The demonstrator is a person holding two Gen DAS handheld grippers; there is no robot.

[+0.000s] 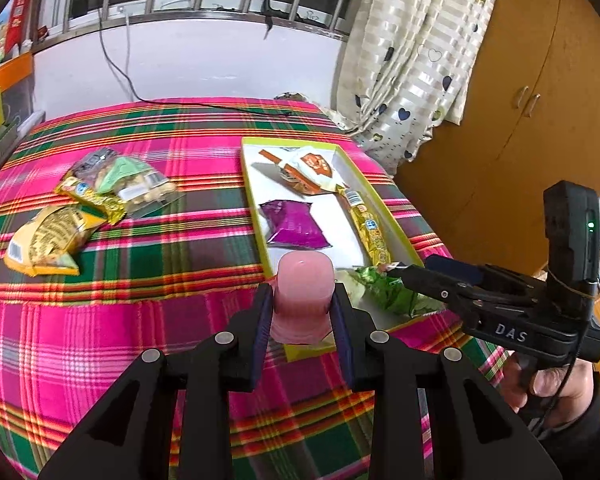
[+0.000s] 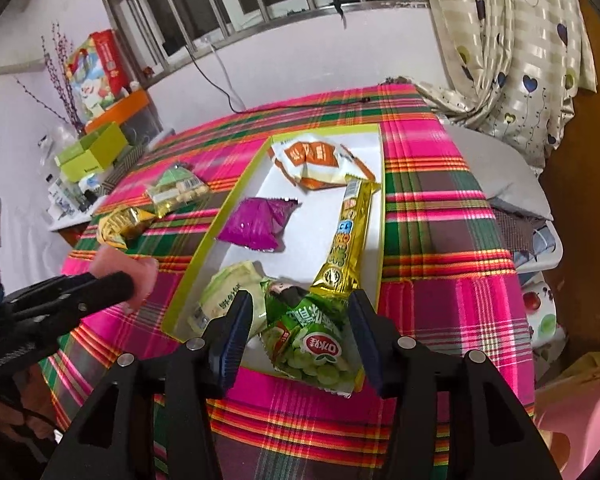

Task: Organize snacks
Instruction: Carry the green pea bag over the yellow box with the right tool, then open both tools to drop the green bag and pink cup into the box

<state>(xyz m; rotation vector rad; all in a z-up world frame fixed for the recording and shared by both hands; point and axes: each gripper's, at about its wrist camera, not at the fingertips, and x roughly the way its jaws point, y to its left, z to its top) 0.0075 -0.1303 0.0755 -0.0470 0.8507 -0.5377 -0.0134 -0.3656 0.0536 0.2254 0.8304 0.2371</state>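
Observation:
My left gripper (image 1: 302, 294) is shut on a pink jelly cup (image 1: 306, 276), held just above the near left corner of the white tray with a yellow-green rim (image 1: 256, 208). In the right wrist view the same cup (image 2: 130, 276) shows at the left. My right gripper (image 2: 300, 312) stands open around a green pea packet (image 2: 312, 348) that lies over the tray's near rim (image 2: 216, 224); a gap shows at the left pad. The tray holds orange-white packets (image 2: 316, 160), a purple packet (image 2: 260, 220), a long gold bar (image 2: 346, 236) and a pale green packet (image 2: 228, 292).
Loose snacks lie on the plaid cloth left of the tray: yellow packets (image 1: 48, 240) and a clear bag of nuts (image 1: 128, 180). A black cable (image 1: 188, 104) crosses the far edge. Boxes (image 2: 96, 152) stand at the far left, a curtain (image 1: 412, 60) and a wooden cabinet (image 1: 540, 120) at the right.

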